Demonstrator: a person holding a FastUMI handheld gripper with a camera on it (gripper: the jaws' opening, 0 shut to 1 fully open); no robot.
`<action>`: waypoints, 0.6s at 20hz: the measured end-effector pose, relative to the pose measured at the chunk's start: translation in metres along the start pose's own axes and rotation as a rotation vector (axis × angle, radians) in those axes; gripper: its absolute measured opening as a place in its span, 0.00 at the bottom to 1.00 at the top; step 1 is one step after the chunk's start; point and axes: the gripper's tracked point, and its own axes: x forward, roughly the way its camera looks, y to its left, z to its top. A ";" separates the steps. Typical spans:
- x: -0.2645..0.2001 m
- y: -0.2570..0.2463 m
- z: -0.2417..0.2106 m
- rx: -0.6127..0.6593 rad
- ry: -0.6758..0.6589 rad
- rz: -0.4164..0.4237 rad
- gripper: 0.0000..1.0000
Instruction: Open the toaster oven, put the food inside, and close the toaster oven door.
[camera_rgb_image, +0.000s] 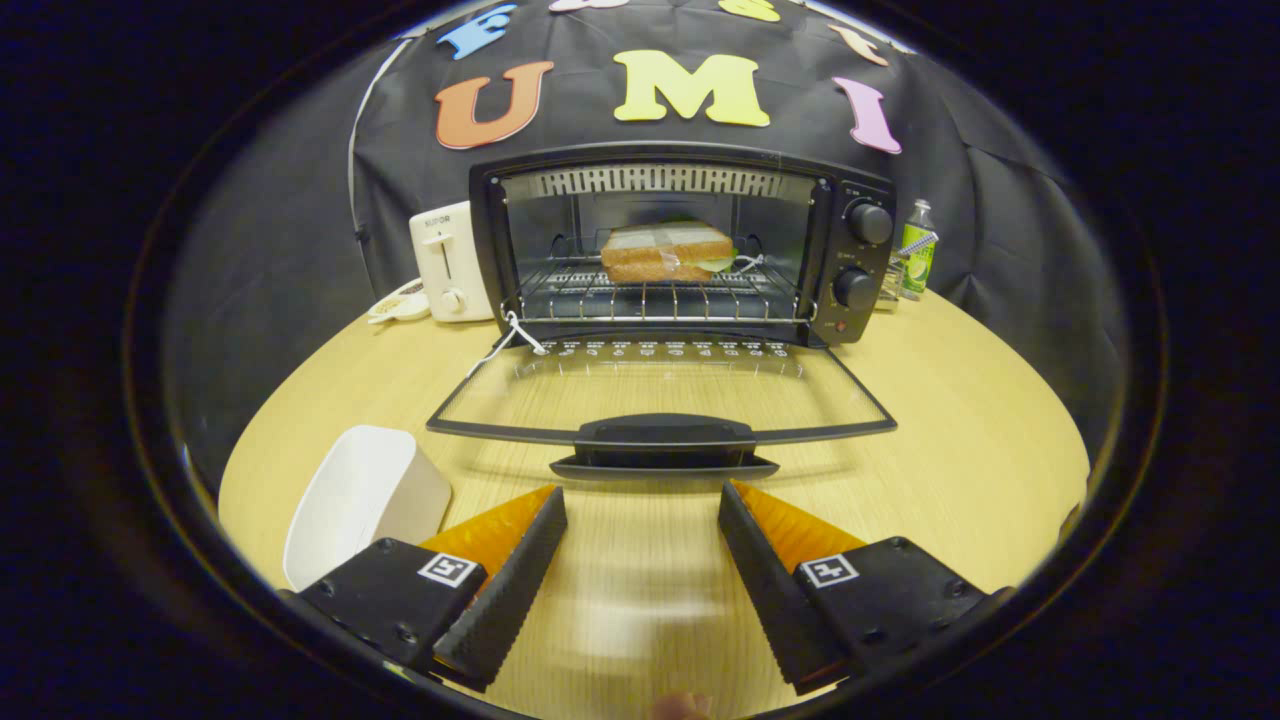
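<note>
— Start at the left. What's on the table (950, 440) there?

— A white bowl (355, 495) lying tipped on its side, just beside the left finger. Further back stands a white toaster (450, 262), with a small dish (398, 304) of something at its foot; I can't tell what's in it.

— And the middle?

— The toaster oven (680, 245), black, with its glass door (660, 395) dropped flat toward us and the door handle (663, 440) nearest the gripper. Inside, on the wire rack (650, 298), sits the sandwich (667, 251), wrapped in clear film, well back from the door.

— What about the gripper (642, 497)?

— Its two fingers are spread wide, nothing between them but bare tabletop. They touch nothing; the handle lies just ahead of the tips, apart from them.

— Anything to the right?

— Two knobs (868, 222) on the oven's right panel, one above the other, and beyond that corner a green bottle (917, 250) against the cloth wall.
</note>
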 end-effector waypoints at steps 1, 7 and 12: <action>0.002 -0.001 -0.001 0.000 0.006 -0.011 1.00; 0.005 0.000 0.003 0.061 -0.013 -0.041 1.00; 0.000 0.001 0.011 0.081 -0.068 -0.034 1.00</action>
